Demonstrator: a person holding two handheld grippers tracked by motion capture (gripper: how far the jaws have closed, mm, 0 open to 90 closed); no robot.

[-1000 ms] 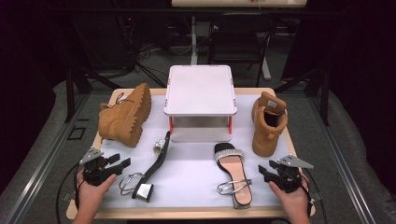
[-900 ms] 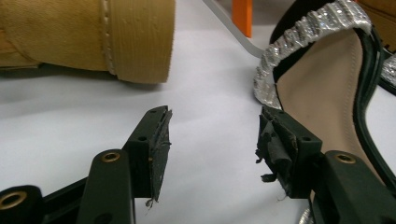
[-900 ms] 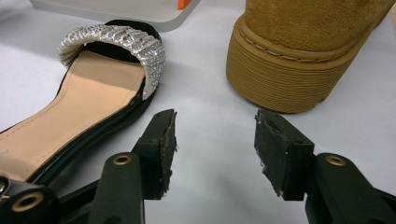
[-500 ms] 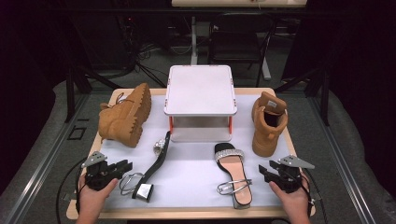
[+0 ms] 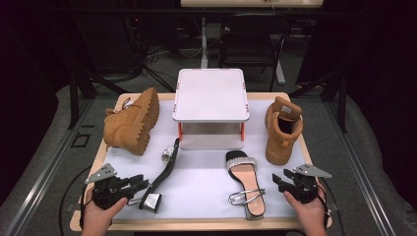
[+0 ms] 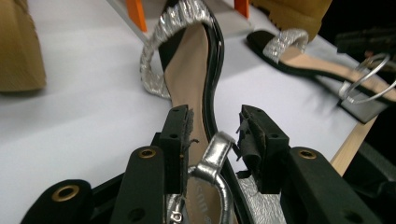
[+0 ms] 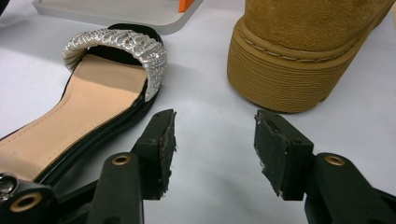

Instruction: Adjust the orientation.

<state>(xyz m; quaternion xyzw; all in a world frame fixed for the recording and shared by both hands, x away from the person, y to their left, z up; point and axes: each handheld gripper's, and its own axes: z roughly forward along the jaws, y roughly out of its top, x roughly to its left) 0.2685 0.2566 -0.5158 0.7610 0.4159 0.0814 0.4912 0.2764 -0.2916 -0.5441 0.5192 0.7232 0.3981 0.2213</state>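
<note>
Left gripper (image 5: 140, 183): at the table's (image 5: 206, 184) near left corner; fingers (image 6: 180, 135) part open, having just been opening, astride the left sandal's (image 5: 164, 172) silver strap (image 6: 212, 156); contact with the pads is unclear.
Left sandal: on its side, heel toward the left gripper, toe near the stand (image 5: 211, 96).
Right gripper (image 5: 279, 179): near right corner; fingers (image 7: 161, 135) apart over bare table, holding nothing.
Right sandal (image 5: 246, 182): flat, just left of the right gripper.
Boots: left boot (image 5: 133, 120) on its side; right boot (image 5: 282, 128) upright.

Two boots (image 5: 133, 122), two sandals (image 5: 245, 183), one stand (image 5: 211, 96).
</note>
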